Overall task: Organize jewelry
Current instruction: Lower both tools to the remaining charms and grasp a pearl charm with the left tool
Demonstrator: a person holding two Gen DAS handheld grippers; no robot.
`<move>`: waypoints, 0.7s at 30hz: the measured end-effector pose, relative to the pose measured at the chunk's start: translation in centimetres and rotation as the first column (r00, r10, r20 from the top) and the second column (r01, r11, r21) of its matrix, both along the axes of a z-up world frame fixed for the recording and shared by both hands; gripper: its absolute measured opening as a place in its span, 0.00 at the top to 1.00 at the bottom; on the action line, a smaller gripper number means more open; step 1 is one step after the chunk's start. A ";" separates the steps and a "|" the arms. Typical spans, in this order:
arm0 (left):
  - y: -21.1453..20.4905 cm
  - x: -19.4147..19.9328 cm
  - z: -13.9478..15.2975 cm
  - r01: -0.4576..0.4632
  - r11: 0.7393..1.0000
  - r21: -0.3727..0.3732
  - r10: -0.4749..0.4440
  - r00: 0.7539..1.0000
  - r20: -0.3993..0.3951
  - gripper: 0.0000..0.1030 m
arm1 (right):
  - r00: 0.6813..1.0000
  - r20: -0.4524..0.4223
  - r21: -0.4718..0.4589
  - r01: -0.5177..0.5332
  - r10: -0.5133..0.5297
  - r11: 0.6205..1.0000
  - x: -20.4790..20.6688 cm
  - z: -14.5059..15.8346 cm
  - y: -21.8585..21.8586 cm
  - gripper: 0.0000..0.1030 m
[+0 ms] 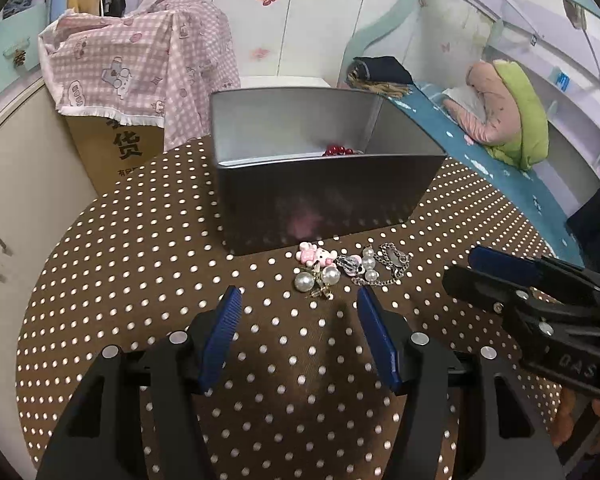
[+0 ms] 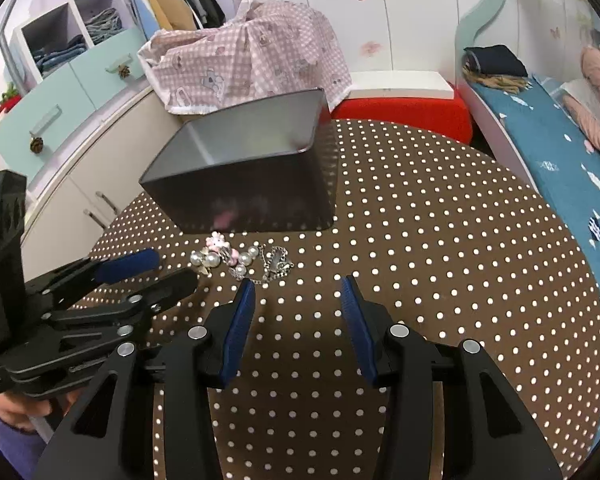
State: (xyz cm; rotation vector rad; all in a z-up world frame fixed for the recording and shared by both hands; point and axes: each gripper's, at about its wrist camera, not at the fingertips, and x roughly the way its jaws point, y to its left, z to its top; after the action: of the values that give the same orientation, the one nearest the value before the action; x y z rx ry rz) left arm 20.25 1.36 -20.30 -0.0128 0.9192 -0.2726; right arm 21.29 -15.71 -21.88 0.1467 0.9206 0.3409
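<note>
A grey metal box (image 1: 320, 196) stands on the brown polka-dot table (image 1: 140, 264); red beads (image 1: 339, 149) lie inside it. In front of the box lies a small pile of jewelry: a pink cat charm (image 1: 316, 255), pearl pieces (image 1: 317, 278) and a silver chain bracelet (image 1: 392, 266). The pile also shows in the right wrist view (image 2: 240, 260), with the box (image 2: 252, 184) behind it. My left gripper (image 1: 298, 300) is open and empty just short of the pile. My right gripper (image 2: 298, 284) is open and empty, right of the pile.
A cardboard box under a pink checked cloth (image 1: 140, 64) stands behind the table on the left. A bed with a blue sheet (image 1: 480, 152) runs along the right. A red stool (image 2: 404, 114) stands behind the table. Cabinets (image 2: 60, 120) line the left.
</note>
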 end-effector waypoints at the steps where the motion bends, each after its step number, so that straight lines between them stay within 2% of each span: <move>1: -0.2 0.2 -0.2 0.001 1.000 0.008 -0.001 1.000 -0.001 0.44 | 1.000 -0.001 0.001 0.000 0.000 1.000 0.0 0.0 0.0 0.57; 7: -0.7 0.8 -0.5 0.006 0.999 0.046 -0.007 1.000 0.019 0.47 | 1.000 -0.001 0.003 -0.002 0.002 1.000 0.3 -0.2 0.0 0.57; 8: -0.7 0.9 -0.5 0.004 0.999 0.051 -0.005 1.000 0.023 0.55 | 1.000 0.001 0.001 -0.004 0.004 1.000 0.4 -0.2 0.1 0.57; 11: -0.8 1.0 -0.6 -0.002 0.997 0.080 -0.001 0.999 0.044 0.71 | 1.000 -0.001 -0.006 -0.012 0.012 1.000 0.7 -0.4 0.4 0.57; 12: -0.8 1.1 -0.6 -0.008 0.997 0.083 0.004 0.999 0.046 0.74 | 1.000 -0.002 -0.006 -0.013 0.013 1.000 0.8 -0.4 0.5 0.57; 13: -0.7 1.1 -0.6 -0.009 0.997 0.082 0.005 0.999 0.047 0.82 | 1.000 -0.002 -0.007 -0.014 0.014 1.000 0.8 -0.4 0.6 0.57; 21: 1.1 0.4 -0.3 -0.016 0.999 0.028 0.015 1.000 0.026 0.83 | 0.999 0.003 -0.059 -0.045 0.045 0.997 1.2 -0.3 2.6 0.57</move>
State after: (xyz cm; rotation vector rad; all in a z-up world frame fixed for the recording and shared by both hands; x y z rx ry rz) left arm 20.64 2.43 -20.62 0.0093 0.8967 -0.2447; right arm 22.48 -13.15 -22.22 0.0714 0.9299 0.3557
